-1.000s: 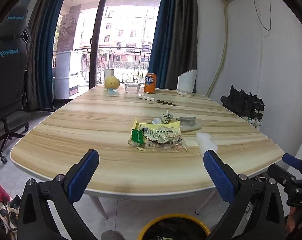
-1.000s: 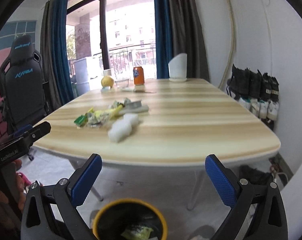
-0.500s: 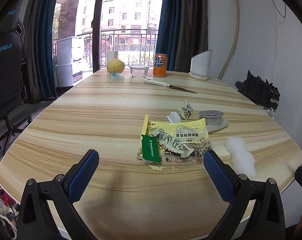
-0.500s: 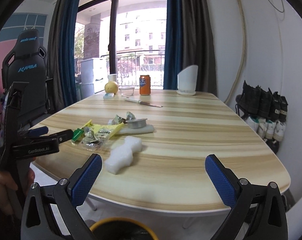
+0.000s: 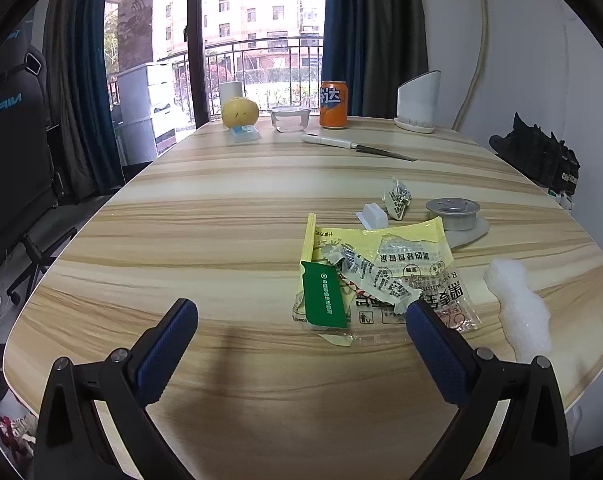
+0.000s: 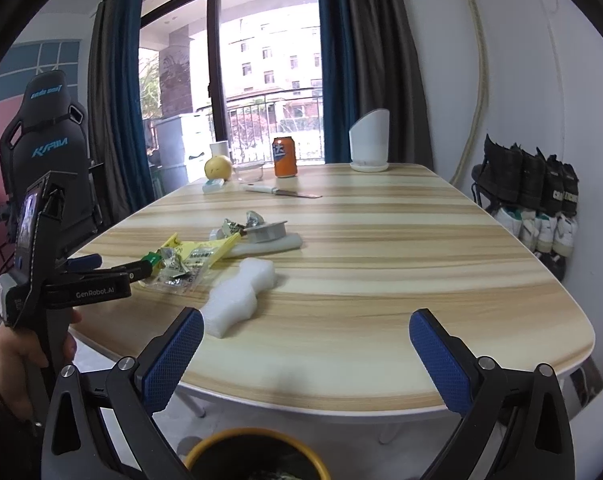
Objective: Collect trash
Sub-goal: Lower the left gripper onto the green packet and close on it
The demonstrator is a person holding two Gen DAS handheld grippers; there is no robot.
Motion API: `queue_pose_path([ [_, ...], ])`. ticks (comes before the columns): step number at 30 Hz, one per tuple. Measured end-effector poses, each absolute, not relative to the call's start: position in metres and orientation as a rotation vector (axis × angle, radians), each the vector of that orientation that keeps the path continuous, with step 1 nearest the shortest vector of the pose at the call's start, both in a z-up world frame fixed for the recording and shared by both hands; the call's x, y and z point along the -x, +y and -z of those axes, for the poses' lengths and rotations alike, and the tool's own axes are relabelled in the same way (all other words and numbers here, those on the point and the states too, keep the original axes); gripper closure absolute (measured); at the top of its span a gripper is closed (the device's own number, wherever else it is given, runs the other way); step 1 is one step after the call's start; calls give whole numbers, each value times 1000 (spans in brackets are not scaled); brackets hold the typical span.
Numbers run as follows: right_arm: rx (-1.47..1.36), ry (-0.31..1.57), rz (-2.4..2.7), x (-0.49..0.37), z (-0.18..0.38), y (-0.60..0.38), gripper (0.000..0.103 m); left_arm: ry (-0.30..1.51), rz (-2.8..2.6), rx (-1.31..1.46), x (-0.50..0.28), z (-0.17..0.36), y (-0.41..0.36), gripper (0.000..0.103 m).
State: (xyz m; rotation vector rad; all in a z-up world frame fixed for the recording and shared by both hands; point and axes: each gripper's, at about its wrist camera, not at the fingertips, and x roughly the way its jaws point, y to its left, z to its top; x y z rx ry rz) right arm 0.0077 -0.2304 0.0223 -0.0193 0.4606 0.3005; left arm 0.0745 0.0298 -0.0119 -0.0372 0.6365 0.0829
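A torn yellow wrapper [image 5: 381, 276] lay flat on the wood-grain table [image 5: 221, 216], its long axis running away from the left gripper [image 5: 299, 316], whose blue-padded fingers [image 5: 167, 350] were spread wide and empty, the wrapper's near edge between their tips. The right gripper [image 6: 306, 338], fingers likewise apart, hovered over the table's edge above a yellow-rimmed bin [image 6: 255, 456], a white foam block [image 6: 241, 296] just beyond its left finger. Behind stood a soda can [image 6: 285, 157], balcony doors and blue curtains.
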Motion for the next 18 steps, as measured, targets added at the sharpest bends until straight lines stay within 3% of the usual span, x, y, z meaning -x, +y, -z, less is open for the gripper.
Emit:
queue_pose_path([
  [3, 24, 466, -302, -8, -20, -230, 0, 645, -90, 30, -79, 12, 30, 4],
  [5, 27, 466, -302, -8, -20, -230, 0, 657, -93, 30, -83, 13, 32, 16],
  [8, 28, 468, -301, -9, -19, -229, 0, 675, -95, 30, -87, 16, 33, 25],
  [18, 20, 486, -297, -11, -15, -232, 0, 688, -104, 2, -91, 17, 30, 41],
])
